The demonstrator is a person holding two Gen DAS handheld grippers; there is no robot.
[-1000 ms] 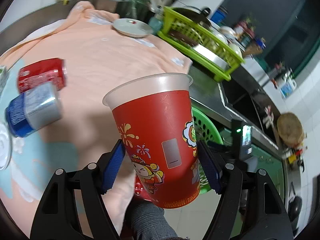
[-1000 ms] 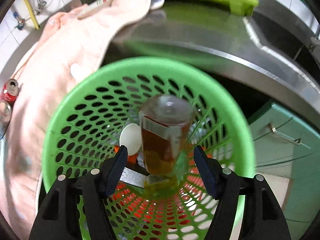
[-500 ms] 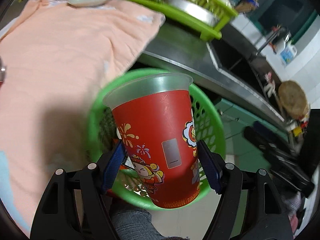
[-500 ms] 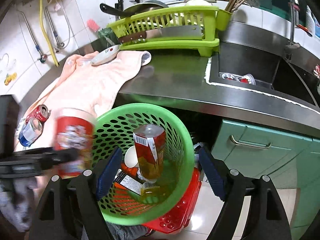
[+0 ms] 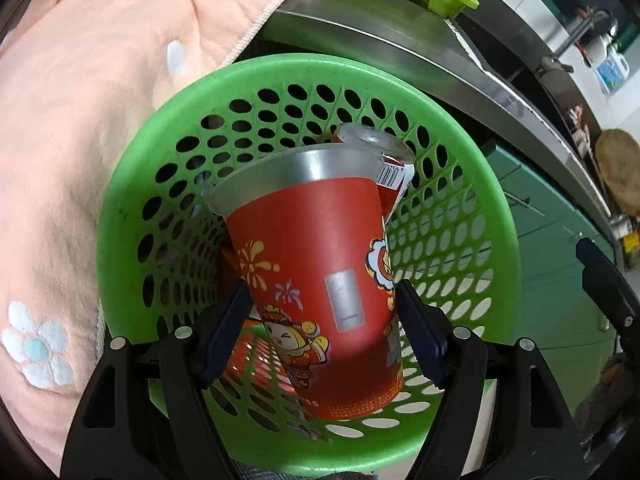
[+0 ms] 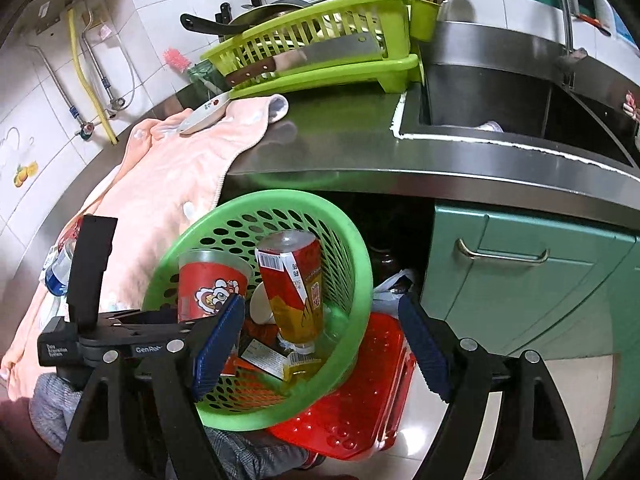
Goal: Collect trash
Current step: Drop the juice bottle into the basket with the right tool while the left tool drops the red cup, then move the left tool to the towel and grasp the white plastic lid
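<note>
Already, 1 bottle [image 6: 292,280] lies in the green basket [image 5: 120,216]; left gripper [image 5: 320,320] clamps the red cup [image 5: 316,272] above it, right gripper [image 6: 320,344] gapes empty, 2 cans [image 6: 60,264] wait.

Left hand-held gripper [image 5: 322,322] clamps something; right hand-held gripper [image 6: 320,344] gapes empty.

A peach towel [image 6: 172,184] drapes over the steel worktop [image 6: 340,140]. On its far end rests a small plate [image 6: 204,114]. Farther right a lime dish rack [image 6: 320,60] holds a cleaver [image 6: 308,58], beside the sink [image 6: 500,96].
</note>
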